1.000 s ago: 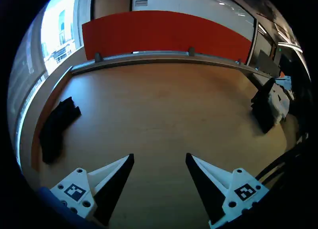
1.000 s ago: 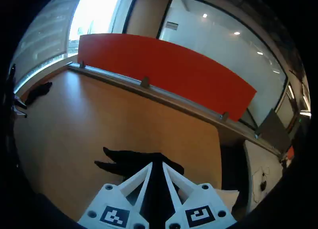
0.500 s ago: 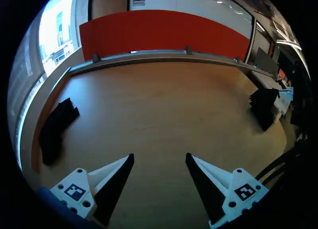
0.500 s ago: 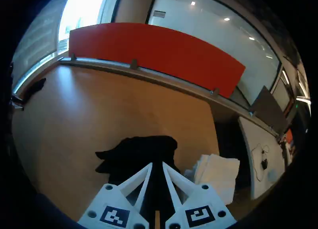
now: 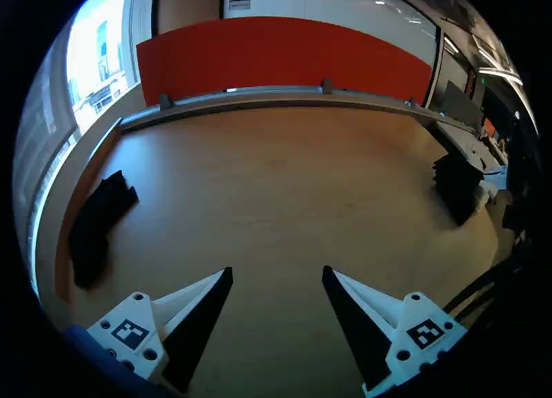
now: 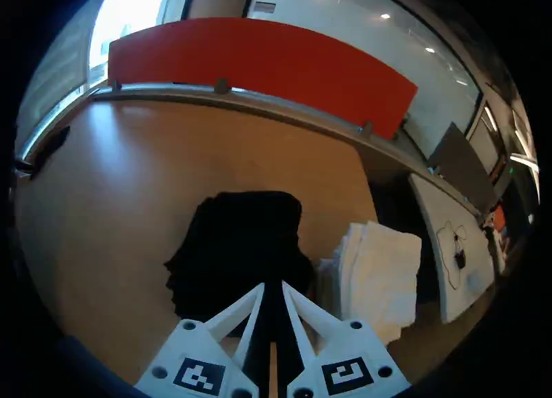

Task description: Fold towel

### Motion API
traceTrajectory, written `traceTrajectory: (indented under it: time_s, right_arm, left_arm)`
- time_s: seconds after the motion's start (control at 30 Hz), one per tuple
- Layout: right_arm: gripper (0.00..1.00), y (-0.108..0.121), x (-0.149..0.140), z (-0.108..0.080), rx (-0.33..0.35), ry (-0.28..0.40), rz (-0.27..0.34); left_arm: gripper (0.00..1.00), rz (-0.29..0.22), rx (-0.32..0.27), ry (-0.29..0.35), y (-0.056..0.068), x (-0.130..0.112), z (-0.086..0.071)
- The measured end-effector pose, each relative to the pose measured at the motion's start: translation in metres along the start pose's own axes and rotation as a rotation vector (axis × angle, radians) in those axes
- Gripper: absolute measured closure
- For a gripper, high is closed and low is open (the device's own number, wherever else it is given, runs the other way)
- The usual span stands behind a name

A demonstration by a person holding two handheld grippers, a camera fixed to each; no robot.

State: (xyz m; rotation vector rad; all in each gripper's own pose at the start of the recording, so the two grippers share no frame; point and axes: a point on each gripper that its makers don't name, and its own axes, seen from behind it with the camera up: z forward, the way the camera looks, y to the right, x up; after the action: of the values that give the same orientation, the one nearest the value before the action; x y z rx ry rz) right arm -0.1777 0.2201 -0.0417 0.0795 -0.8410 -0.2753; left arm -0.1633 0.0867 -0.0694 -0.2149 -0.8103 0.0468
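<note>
Right gripper (image 6: 272, 285), fingers nearly together at the black towel (image 6: 238, 239) (pinched or not, I cannot tell), should by my judgement take one layer only, while my left gripper (image 5: 276, 268) hangs apart.

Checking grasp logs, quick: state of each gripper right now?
Left gripper: open, holding nothing.
Right gripper: shut on the black towel, by the look of it.

Left tongs (image 5: 276, 270) spread wide apart, right tongs (image 6: 272, 285) pinched nearly together, a narrow slit between
</note>
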Motion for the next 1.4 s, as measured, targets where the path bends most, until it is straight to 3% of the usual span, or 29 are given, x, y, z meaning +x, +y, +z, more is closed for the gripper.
traceTrajectory:
  time_s: [0.3, 1.0, 1.4]
  right_arm:
    - [0.98, 0.007, -0.036, 0.014, -0.017, -0.067, 0.061]
    - [0.98, 0.011, -0.080, 0.050, -0.055, -0.149, 0.181]
    - [0.97, 0.011, -0.088, 0.057, -0.066, -0.170, 0.186]
  left_arm:
    - [0.04, -0.001, 0.009, -0.003, -0.004, -0.002, -0.002]
    - [0.04, -0.007, 0.021, 0.000, -0.007, -0.004, -0.006]
    - [0.03, -0.005, 0.028, 0.002, -0.008, -0.003, -0.007]
